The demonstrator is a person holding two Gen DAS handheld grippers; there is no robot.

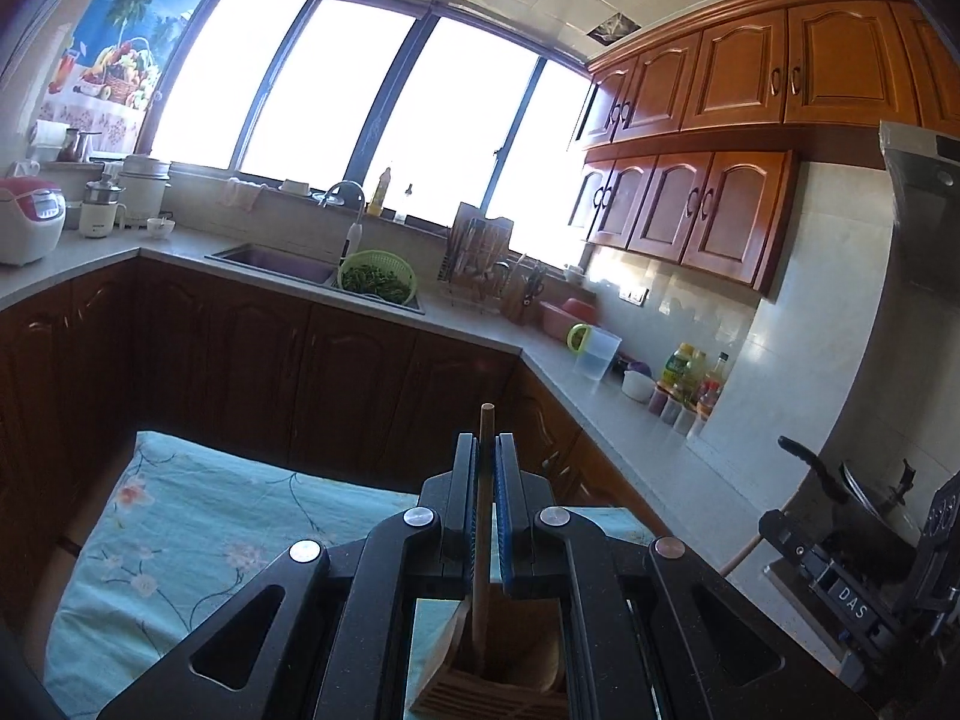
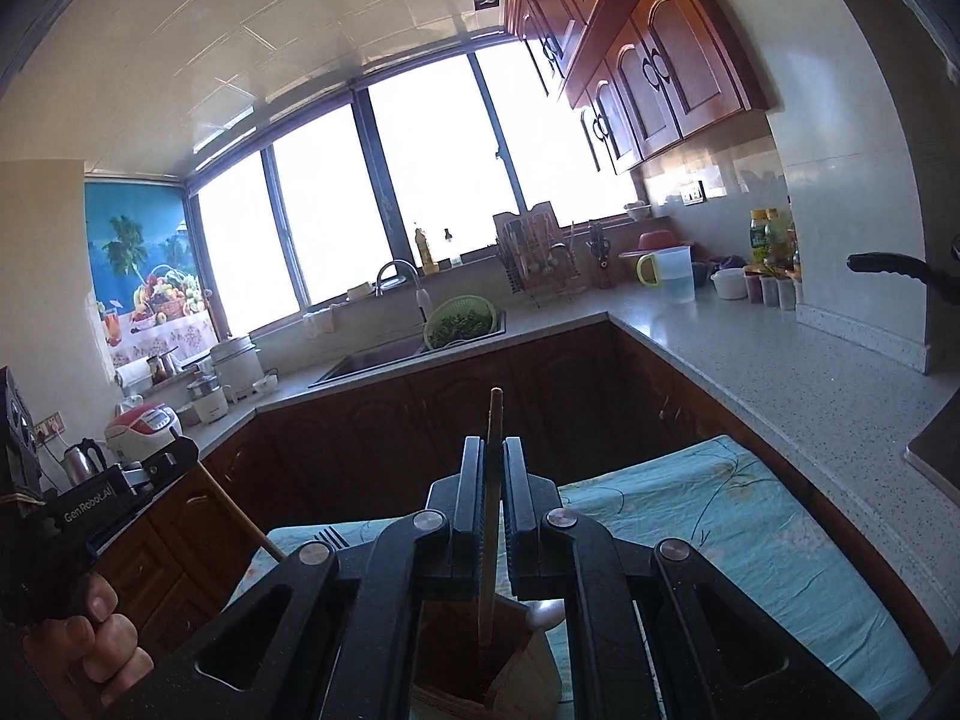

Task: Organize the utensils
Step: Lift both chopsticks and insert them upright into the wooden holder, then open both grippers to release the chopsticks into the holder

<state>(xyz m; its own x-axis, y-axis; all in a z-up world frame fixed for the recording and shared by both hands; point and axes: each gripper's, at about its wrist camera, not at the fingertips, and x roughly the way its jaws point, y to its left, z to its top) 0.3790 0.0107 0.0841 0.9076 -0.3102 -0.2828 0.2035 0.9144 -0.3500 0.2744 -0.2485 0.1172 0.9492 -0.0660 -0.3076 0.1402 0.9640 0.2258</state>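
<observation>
My left hand-held gripper (image 1: 486,450) clenches an upright chopstick (image 1: 485,492), my right hand-held gripper (image 2: 493,456) another chopstick (image 2: 493,480); each lower end hangs directly over the wooden holder (image 1: 498,684) below, left seemingly deeper.

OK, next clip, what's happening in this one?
A person is sorting utensils in a kitchen with a handheld gripper in each hand. The left gripper is shut on a thin wooden stick, probably a chopstick, whose lower end hangs over a wooden utensil holder. The right gripper is likewise shut on its own stick above the same holder, which stands on a floral blue cloth. Neither stick has been let go.
</observation>
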